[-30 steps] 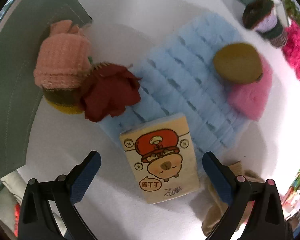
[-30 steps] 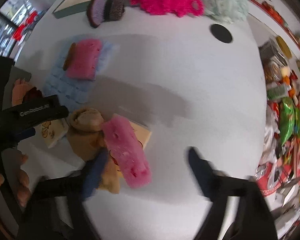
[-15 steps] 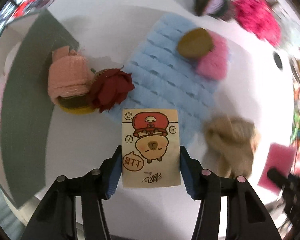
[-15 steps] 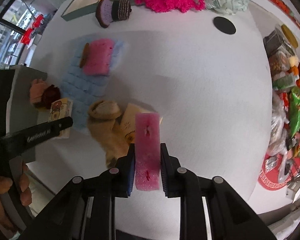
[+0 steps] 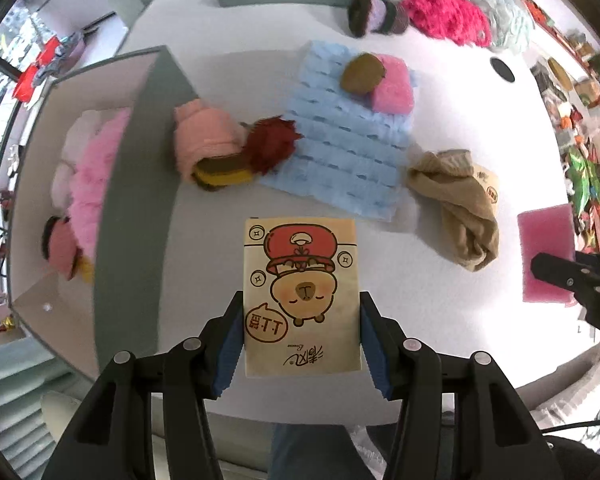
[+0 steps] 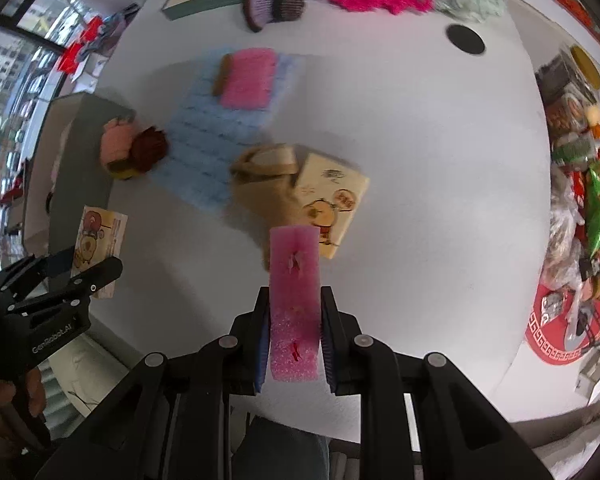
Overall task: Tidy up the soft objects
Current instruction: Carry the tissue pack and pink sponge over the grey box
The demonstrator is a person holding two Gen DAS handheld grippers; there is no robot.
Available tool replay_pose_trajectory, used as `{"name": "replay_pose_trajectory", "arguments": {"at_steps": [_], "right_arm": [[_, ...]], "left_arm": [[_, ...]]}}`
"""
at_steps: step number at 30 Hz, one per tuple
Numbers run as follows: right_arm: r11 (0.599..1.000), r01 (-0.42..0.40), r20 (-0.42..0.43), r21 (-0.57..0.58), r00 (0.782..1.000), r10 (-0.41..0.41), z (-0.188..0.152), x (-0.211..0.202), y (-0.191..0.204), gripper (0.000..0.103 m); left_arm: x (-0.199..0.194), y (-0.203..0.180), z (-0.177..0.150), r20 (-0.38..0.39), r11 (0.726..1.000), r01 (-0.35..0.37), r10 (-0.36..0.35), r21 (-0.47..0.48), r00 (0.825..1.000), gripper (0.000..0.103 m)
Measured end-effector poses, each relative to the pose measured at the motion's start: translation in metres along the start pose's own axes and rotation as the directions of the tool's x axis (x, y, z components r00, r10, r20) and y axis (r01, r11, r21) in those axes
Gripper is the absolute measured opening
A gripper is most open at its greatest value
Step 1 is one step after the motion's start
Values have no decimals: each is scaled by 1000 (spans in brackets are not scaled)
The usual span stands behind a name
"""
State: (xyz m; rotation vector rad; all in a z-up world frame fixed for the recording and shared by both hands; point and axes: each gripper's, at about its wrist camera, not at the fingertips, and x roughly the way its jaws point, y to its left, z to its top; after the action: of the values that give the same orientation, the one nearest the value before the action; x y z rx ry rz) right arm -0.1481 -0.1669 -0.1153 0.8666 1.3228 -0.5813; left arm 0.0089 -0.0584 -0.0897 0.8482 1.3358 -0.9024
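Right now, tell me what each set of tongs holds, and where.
Left tongs: cartoon-printed beige tissue pack, gripped by its long side edges. Right tongs: pink foam sponge strip, pinched across its near end.

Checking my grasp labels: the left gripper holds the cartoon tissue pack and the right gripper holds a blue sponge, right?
Not quite: the right gripper holds a pink sponge, as the right wrist view shows. The left gripper does hold the cartoon tissue pack.

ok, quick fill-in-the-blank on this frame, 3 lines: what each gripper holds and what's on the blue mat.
The left gripper is shut on a ____ pack.
The right gripper is shut on a pink ____.
On the blue mat another pink block lies beside a ____ pad.

Missing: tissue; sponge; brown
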Motion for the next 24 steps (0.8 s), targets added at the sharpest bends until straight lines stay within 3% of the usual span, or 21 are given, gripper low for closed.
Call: {"name": "replay_pose_trajectory", "arguments": {"at_steps": [15,24], "right_arm": [[983,-8,36,-181,999,14,19,-21,68,24],[979,-4,67,-206,998,18,27,-24,106,24]], "left_arm": [[-40,77,-19,129,982,-24,49,-185,990,55],[-53,123,-19,177,972,-19,62,-235,982,55]]}}
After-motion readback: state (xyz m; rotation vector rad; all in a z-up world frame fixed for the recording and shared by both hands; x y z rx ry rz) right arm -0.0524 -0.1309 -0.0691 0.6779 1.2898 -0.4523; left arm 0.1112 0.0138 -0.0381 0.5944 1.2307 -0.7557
